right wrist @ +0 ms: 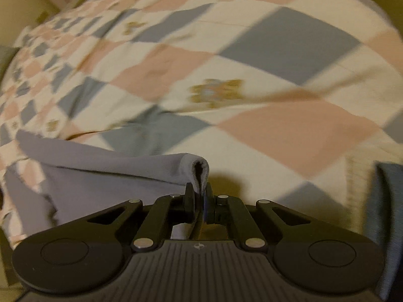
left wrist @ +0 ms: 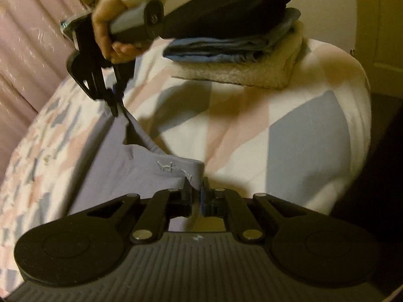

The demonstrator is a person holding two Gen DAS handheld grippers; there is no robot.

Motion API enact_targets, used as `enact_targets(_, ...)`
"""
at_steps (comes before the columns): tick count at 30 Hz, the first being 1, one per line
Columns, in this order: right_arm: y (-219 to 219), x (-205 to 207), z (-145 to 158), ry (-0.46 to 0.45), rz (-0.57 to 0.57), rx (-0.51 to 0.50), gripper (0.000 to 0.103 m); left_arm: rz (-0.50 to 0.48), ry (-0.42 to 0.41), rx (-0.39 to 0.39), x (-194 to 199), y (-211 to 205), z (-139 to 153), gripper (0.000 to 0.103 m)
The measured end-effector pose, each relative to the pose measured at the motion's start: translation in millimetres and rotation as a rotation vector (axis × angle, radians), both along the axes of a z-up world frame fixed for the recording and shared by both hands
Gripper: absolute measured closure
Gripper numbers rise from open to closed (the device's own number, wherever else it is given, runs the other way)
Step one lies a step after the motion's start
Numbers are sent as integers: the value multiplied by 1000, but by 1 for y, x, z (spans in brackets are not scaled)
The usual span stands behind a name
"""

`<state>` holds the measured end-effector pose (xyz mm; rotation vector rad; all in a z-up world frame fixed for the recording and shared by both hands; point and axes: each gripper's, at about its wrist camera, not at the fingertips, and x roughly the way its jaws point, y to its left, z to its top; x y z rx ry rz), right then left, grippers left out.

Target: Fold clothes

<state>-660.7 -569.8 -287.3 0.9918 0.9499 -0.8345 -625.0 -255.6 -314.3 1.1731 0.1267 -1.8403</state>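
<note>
A lavender garment (left wrist: 131,168) with a small stitched logo lies stretched over the checked bedspread (left wrist: 241,130). My left gripper (left wrist: 197,188) is shut on its near corner, by the hem. In the left wrist view my right gripper (left wrist: 116,105), held by a hand in a white sleeve, is shut on the garment's far corner, lifting it slightly. In the right wrist view the same lavender garment (right wrist: 105,176) runs off to the left, its folded edge pinched in the right gripper (right wrist: 200,193).
A stack of folded clothes (left wrist: 234,37) sits on the bed behind: a dark piece on top, blue ones under it, a cream fleece at the bottom. Pink curtains (left wrist: 30,37) hang at left. The bed's edge drops off at right, near a door (left wrist: 388,25).
</note>
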Motion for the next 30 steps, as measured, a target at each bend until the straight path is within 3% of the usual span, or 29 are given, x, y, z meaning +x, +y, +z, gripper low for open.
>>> enact_targets(3,1,-1,-26,42,-24,38,93,67,-15,115,-15,-17,-35,89)
enact_targets(4,2,1,-36,65,-30,55,72,95,-16,156,-14,-22,-42,83)
enact_targets(5,3,6,-44,112,-42,63,58,117,-14,191,-11,-25,-45,77)
enact_targets(6,5,10,-49,152,-53,65,35,136,5,203,-6,-26,-37,72)
enact_targets(8,14,13,-43,152,-69,36,24,177,78,211,12,-24,-14,39)
enact_targets(10,26,9,-26,94,-106,17,21,259,170,183,39,-20,19,33)
enact_targets(13,50,-11,2,-26,-218,24,21,473,246,161,99,-9,58,36)
enact_targets(15,71,-26,13,-127,-265,66,21,666,253,159,147,3,69,46)
enact_targets(17,93,-36,15,-194,-287,126,23,883,271,158,202,19,74,66)
enact_targets(22,154,-47,7,-228,-382,259,31,1364,396,133,360,90,77,73)
enact_targets(25,188,-44,-1,-253,-494,311,33,1533,437,126,453,123,72,73)
enact_targets(30,253,-18,-23,-292,-803,320,34,1678,557,84,606,151,53,71)
